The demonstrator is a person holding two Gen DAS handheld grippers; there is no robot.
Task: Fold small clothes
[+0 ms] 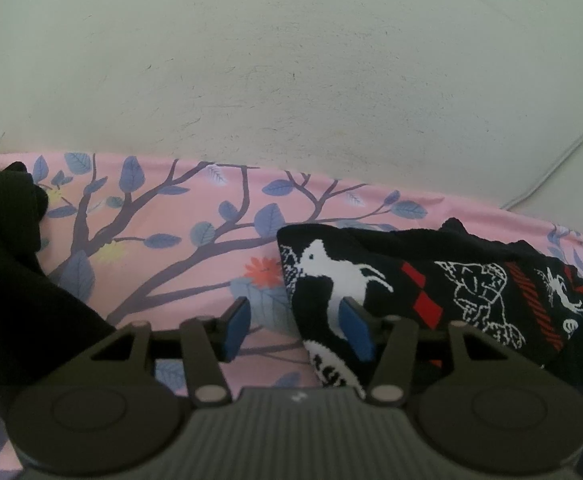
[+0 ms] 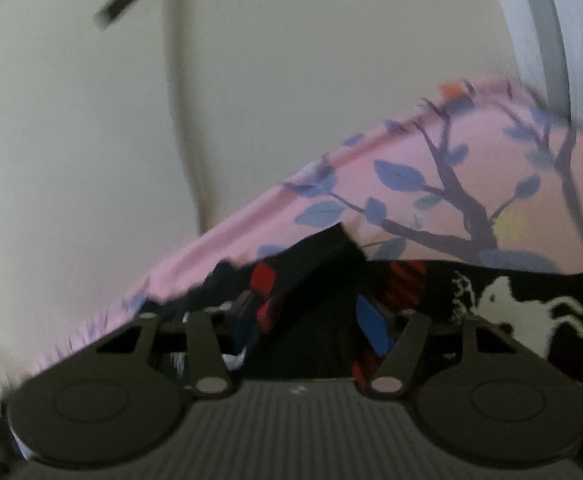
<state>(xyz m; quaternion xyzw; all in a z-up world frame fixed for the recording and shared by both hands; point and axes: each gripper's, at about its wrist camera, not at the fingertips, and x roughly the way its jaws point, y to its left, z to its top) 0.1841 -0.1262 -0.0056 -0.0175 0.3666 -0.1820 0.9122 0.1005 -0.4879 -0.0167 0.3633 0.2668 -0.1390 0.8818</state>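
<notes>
Left wrist view. The left gripper point(image 1: 297, 330) hangs low over a pink sheet point(image 1: 163, 240) printed with branches and blue leaves. Its jaws stand apart, with nothing pressed between the blue pads point(image 1: 235, 326). The left pad lies over bare sheet; the right pad lies over the near left corner of a black sock point(image 1: 423, 292) patterned in white and red. The sock lies flat on the right half of the sheet, its left edge running from the sheet's middle down toward the gripper. A dark cloth point(image 1: 7, 272) fills the left margin. Between cloth and sock the sheet is bare. The sheet's far edge meets a pale wall point(image 1: 291, 72); a thin cable point(image 1: 555, 164) slants down the wall at right.

Right wrist view (blurred). The right gripper point(image 2: 311, 320) sits over the sock point(image 2: 531, 320), jaws apart. Black fabric lies between the pads point(image 2: 375, 326), but whether they touch it cannot be told. A peak of the sock rises just ahead of the fingers. The sheet point(image 2: 471, 152) runs bare up and to the right beyond the sock, its left edge slanting against the wall point(image 2: 71, 140). A grey frame point(image 2: 559, 40) stands at the upper right.
</notes>
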